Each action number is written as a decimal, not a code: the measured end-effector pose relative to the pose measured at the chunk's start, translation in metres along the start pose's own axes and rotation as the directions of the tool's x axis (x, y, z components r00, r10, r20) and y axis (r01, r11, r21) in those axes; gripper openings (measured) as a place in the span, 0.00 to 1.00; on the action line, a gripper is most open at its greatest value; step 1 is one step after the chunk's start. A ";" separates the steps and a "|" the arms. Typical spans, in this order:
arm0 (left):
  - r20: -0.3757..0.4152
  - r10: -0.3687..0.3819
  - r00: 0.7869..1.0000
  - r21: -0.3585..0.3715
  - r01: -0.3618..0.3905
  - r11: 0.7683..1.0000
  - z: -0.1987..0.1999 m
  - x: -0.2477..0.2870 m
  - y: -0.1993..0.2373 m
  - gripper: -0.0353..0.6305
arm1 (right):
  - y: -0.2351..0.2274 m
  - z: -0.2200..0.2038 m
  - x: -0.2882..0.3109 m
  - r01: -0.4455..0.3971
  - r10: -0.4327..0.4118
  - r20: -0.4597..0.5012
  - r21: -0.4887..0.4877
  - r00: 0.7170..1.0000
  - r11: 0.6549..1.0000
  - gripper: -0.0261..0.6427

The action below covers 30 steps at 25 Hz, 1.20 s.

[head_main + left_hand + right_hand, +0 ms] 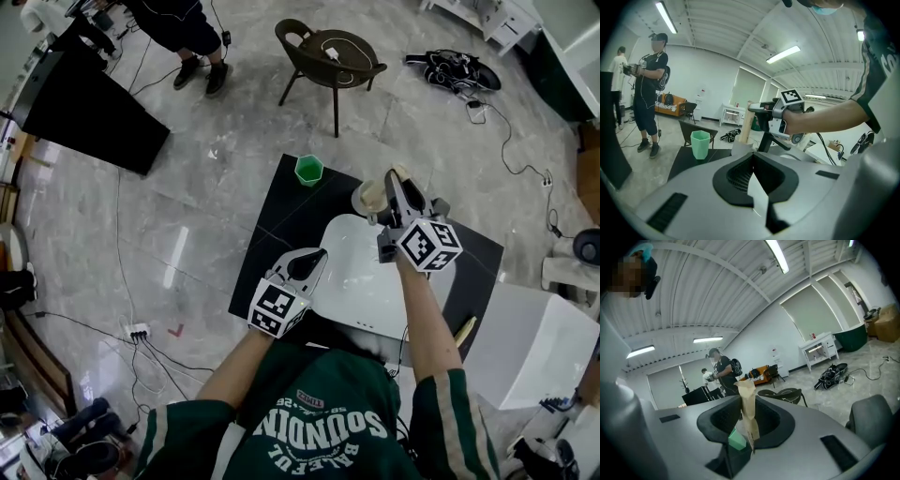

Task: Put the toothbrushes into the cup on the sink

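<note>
While the right gripper (394, 184) is clamped on a paper-wrapped toothbrush (746, 404), its jaws pinching the tan sleeve low down with a mint-green bit showing beside it, the pack stands nearly upright over the pale cup (367, 199) at the far rim of the white sink (361, 300). Whether its lower tip is inside that cup cannot be told. The left gripper (314, 260) hangs over the sink's near left edge, well apart from the cup. Its jaws are a narrow slot apart with nothing gripped, and only white sink shows through. A green cup (308, 170) stands at the far corner of the black tabletop (277, 234), apart from both grippers. Beyond the table are a dark round chair (328, 56), a black bag (455, 68) on the floor and a bystander (192, 37). A white box (534, 347) sits to the right.
</note>
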<state>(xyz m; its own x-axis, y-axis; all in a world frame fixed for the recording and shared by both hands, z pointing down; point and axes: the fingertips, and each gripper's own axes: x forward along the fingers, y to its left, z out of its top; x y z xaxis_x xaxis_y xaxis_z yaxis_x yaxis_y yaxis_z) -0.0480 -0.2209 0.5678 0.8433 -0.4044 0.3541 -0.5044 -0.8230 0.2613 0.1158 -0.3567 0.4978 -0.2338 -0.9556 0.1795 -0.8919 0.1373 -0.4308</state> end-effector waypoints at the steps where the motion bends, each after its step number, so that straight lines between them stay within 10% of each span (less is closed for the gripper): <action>1: -0.001 -0.001 1.000 -0.002 0.001 1.000 -0.001 0.000 0.000 0.07 | -0.002 -0.004 0.001 0.006 -0.006 -0.006 0.018 1.000 1.000 0.18; 13: 0.004 -0.020 1.000 0.000 0.020 1.000 0.003 0.002 -0.004 0.07 | -0.019 -0.040 -0.006 0.086 -0.078 -0.097 0.083 0.992 0.993 0.19; 18: 0.012 -0.023 1.000 0.007 0.023 1.000 0.005 0.000 -0.006 0.07 | -0.022 -0.042 -0.008 0.130 -0.122 -0.127 0.052 0.984 0.990 0.34; 30: 0.041 -0.052 0.998 0.031 0.051 0.998 0.012 -0.010 -0.025 0.07 | -0.011 0.011 -0.039 0.171 -0.171 0.025 0.012 0.985 0.985 0.34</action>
<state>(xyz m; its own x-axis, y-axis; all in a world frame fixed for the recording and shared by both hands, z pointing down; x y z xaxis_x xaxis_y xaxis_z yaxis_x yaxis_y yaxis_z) -0.0418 -0.2012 0.5472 0.8752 -0.3769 0.3033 -0.4550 -0.8544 0.2512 0.1389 -0.3234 0.4854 -0.0682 -0.9711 0.2286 -0.9141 -0.0310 -0.4044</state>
